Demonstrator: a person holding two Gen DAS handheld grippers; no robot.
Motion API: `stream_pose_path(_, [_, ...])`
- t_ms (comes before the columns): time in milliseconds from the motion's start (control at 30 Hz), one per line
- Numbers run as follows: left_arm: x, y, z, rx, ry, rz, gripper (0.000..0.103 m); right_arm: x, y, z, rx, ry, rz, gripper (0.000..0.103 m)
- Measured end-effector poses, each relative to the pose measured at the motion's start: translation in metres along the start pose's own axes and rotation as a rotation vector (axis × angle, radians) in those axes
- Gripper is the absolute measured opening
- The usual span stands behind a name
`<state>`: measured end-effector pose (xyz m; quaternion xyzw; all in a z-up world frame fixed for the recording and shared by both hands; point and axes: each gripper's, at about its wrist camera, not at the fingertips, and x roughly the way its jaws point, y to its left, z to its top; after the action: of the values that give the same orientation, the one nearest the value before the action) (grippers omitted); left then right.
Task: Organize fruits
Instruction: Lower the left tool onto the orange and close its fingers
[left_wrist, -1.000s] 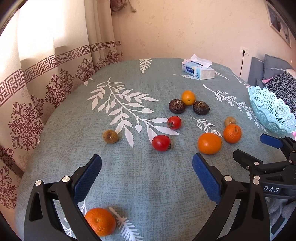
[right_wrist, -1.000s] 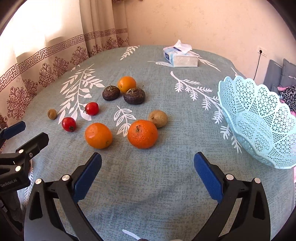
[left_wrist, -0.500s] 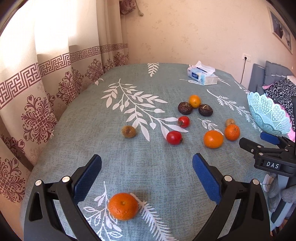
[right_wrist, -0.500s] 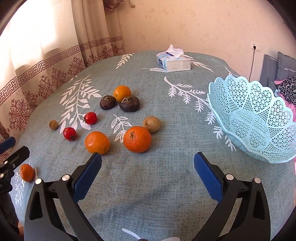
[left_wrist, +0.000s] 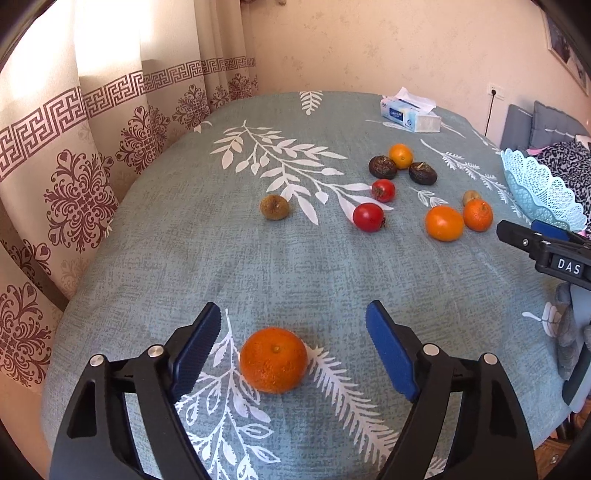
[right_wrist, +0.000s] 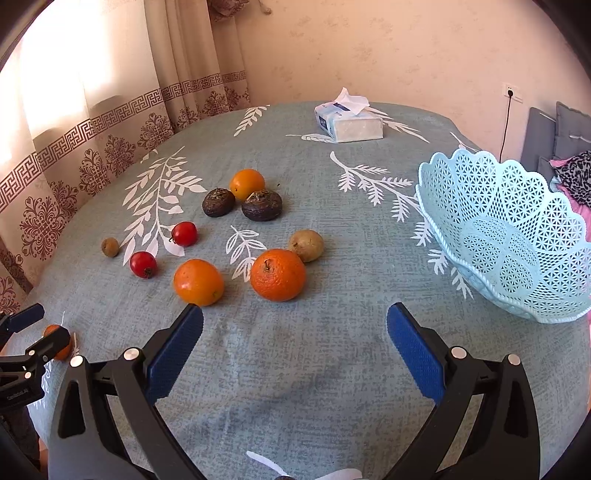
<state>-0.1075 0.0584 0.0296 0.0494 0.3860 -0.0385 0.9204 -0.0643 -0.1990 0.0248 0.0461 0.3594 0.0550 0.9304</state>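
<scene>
A lone mandarin (left_wrist: 273, 360) lies on the grey-green leaf-print tablecloth (left_wrist: 258, 266), near its front edge. My left gripper (left_wrist: 293, 314) straddles it; its jaws are closing, and the blue pads (left_wrist: 195, 347) stand clear of the peel on both sides. My right gripper (right_wrist: 295, 314) is open over bare cloth with nothing in it. Just ahead of it sit an orange (right_wrist: 198, 282) and a mandarin (right_wrist: 277, 274). The light-blue lattice basket (right_wrist: 517, 240) stands empty at the right. In the right wrist view the left gripper (right_wrist: 22, 339) shows at the left edge.
Two tomatoes (right_wrist: 143, 264), two dark wrinkled fruits (right_wrist: 262, 205), a small orange (right_wrist: 246, 183), a kiwi (right_wrist: 306, 244) and a small brown fruit (right_wrist: 110, 246) are scattered mid-table. A tissue box (right_wrist: 349, 123) sits at the back. Curtains hang on the left, cushions on the right.
My left gripper has moved back and down toward the lone mandarin, which now lies between its jaws. The jaws have narrowed. The right gripper has stayed in place.
</scene>
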Motion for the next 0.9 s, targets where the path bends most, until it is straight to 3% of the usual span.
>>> stream_pose_path(233, [0.01,0.01,-0.009,-0.036,0.06,0.021,0.073,0.0,0.002,0.0,-0.006,0.002,0.0,0.101])
stream_pose_path(367, [0.018,0.013,-0.013,-0.053,0.108,0.031,0.051,0.0,0.002,0.0,-0.011,0.004,0.0,0.101])
stream_pose_path(500, [0.016,0.014,-0.015,-0.061,0.099,0.017,0.039,0.001,0.003,0.0,-0.014,0.004,0.001,0.101])
stream_pose_path(667, [0.014,0.01,-0.014,-0.064,0.086,0.013,0.039,-0.002,0.003,0.0,0.0,0.002,0.024,0.101])
stream_pose_path(900, [0.002,0.01,-0.001,-0.078,0.04,0.008,0.039,-0.003,0.021,0.002,-0.004,0.023,0.121,0.1])
